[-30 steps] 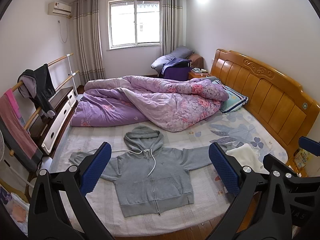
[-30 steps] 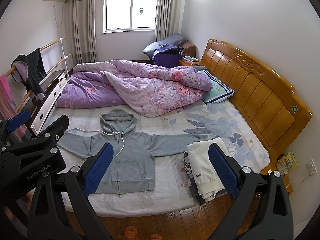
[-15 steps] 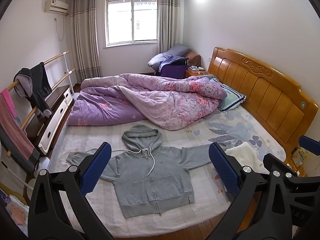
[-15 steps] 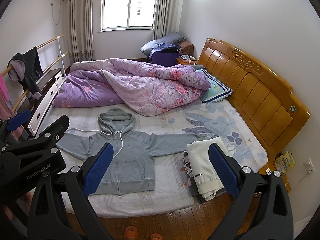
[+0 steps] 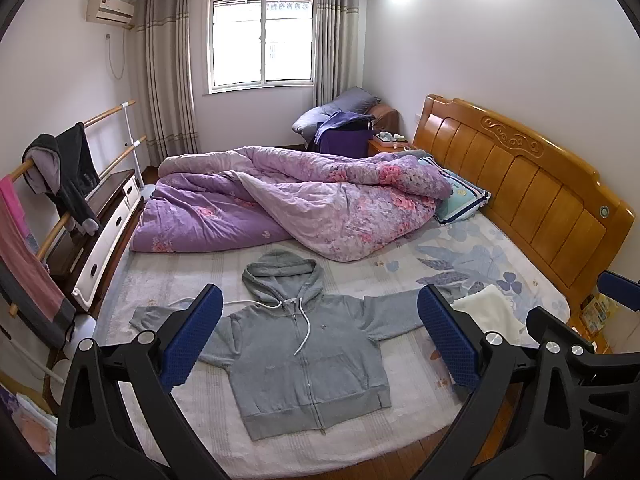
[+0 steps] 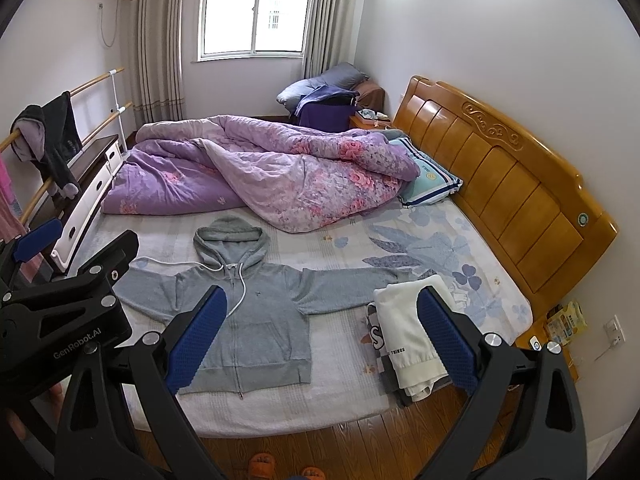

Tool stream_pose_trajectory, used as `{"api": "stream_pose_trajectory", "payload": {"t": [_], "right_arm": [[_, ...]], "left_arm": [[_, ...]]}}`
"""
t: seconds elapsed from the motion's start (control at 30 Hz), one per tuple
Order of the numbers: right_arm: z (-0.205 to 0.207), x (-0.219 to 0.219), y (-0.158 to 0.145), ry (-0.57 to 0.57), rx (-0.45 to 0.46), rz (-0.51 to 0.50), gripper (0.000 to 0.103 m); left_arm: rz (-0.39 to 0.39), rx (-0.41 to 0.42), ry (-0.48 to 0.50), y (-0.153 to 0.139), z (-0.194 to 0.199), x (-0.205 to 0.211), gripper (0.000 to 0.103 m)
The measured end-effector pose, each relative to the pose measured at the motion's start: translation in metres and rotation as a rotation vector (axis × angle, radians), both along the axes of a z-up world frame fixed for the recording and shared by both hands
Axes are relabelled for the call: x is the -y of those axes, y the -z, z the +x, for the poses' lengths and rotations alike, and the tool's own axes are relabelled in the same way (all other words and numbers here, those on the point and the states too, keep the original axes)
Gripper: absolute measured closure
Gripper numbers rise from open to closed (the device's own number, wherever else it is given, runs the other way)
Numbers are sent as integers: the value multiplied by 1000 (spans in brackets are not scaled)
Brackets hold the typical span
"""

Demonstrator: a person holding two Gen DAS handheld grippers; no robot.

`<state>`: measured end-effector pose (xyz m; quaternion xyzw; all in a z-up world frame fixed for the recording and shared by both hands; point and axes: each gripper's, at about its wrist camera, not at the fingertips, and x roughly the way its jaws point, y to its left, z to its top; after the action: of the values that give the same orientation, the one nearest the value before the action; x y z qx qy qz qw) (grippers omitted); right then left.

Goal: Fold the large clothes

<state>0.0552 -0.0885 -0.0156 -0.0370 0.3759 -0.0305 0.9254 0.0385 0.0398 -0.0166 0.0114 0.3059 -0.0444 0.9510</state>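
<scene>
Nearest, our left gripper [image 5: 318, 336] and right gripper [image 6: 322, 338]: both held above the bed's near edge, fingers spread wide, nothing between them.

Next, the grey hoodie [image 5: 308, 354]: flat on the mattress [image 5: 168, 280], face up, zip closed, sleeves out to either side, hood pointing to the far side. We judge it soft, limp and moderately heavy, not slippery or fragile; it should drape and sag when lifted. We would pinch a sleeve cuff or a shoulder seam, avoiding the loose white drawcords.

Beside its sleeve, a stack of folded clothes [image 6: 408, 340], white on top.

Farther, a rumpled purple quilt [image 5: 296, 204], then the wooden headboard [image 5: 520, 184].
</scene>
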Motion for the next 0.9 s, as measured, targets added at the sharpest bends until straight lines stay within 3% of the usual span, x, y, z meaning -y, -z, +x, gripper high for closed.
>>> {"api": "stream_pose_trajectory", "payload": {"t": [0.53,0.9], "right_arm": [[34,-13,8,-24,-42,-6,11],[115,-17,35,-150,-102,35,11]], "left_arm": [[-3,-41,-12,9,37,-14,5],[-11,-124,-123,36,110,-24,5]]}}
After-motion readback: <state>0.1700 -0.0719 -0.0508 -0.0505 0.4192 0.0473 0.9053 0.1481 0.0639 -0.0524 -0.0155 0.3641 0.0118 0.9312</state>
